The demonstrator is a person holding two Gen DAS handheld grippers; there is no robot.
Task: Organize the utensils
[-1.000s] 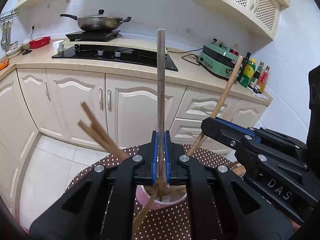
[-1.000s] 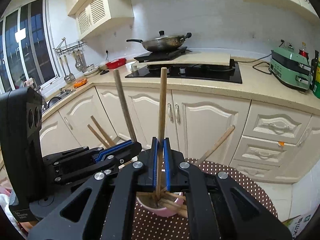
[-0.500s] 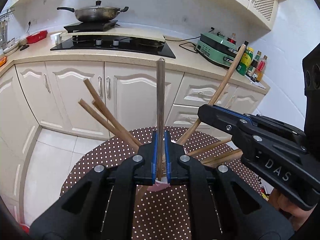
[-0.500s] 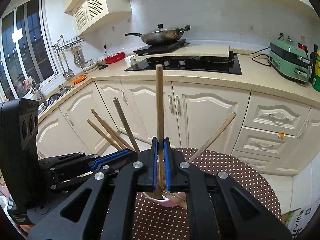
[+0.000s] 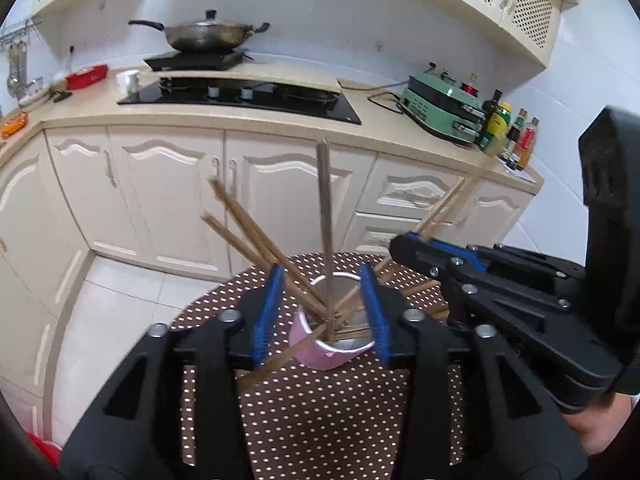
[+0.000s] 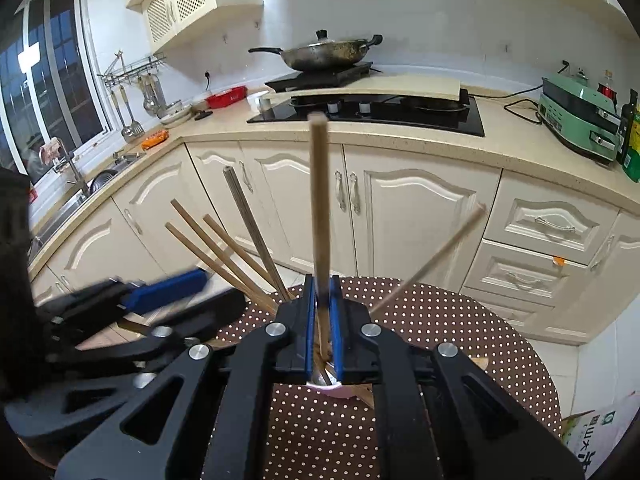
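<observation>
A pink cup stands on a brown dotted round table and holds several wooden chopsticks. My left gripper is open, its jaws on either side of the cup. A grey chopstick stands upright in the cup between them, free of the pads. My right gripper is shut on a light wooden chopstick, held upright over the cup, which is mostly hidden behind its jaws. The right gripper also shows in the left wrist view. The left gripper shows blurred in the right wrist view.
Cream kitchen cabinets and a counter with a black hob and wok stand behind the table. A green appliance and bottles sit at the right. A sink lies at the left.
My left gripper has opened and let go of the grey chopstick, which now stands in the cup. Both grippers have come lower over the cup. The right gripper still holds its chopstick.
</observation>
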